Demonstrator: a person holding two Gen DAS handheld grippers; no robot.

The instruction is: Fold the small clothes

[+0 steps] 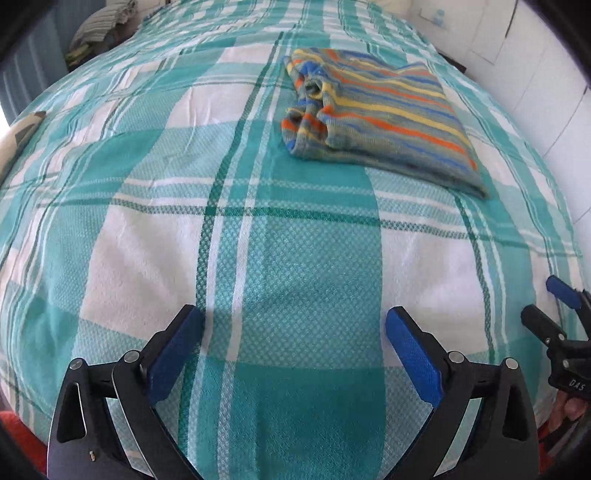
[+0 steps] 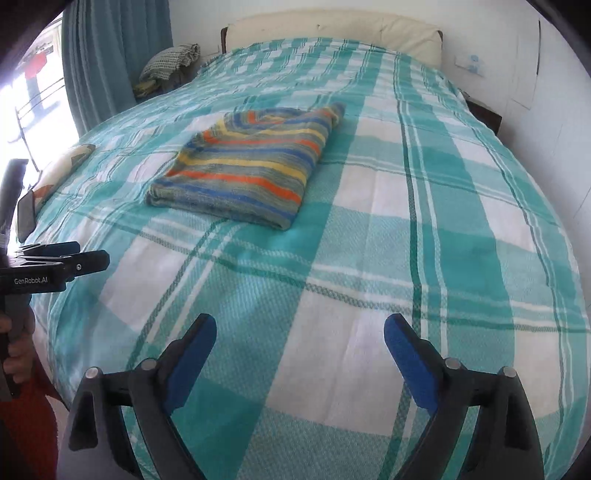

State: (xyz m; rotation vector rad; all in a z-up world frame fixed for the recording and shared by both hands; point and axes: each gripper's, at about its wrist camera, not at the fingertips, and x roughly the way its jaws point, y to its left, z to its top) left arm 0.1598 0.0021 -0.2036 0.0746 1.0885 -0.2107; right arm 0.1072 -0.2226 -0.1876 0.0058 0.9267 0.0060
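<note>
A striped knit garment in orange, yellow, blue and grey lies folded in a neat rectangle on the bed; it also shows in the right wrist view. My left gripper is open and empty, low over the bedspread, well short of the garment. My right gripper is open and empty, also near the bed's front. Each gripper shows at the edge of the other's view: the right one, the left one.
The bed is covered by a teal and white plaid spread. A cream headboard stands at the far end, a white wall on the right. A pile of cloth and a blue curtain are at the far left.
</note>
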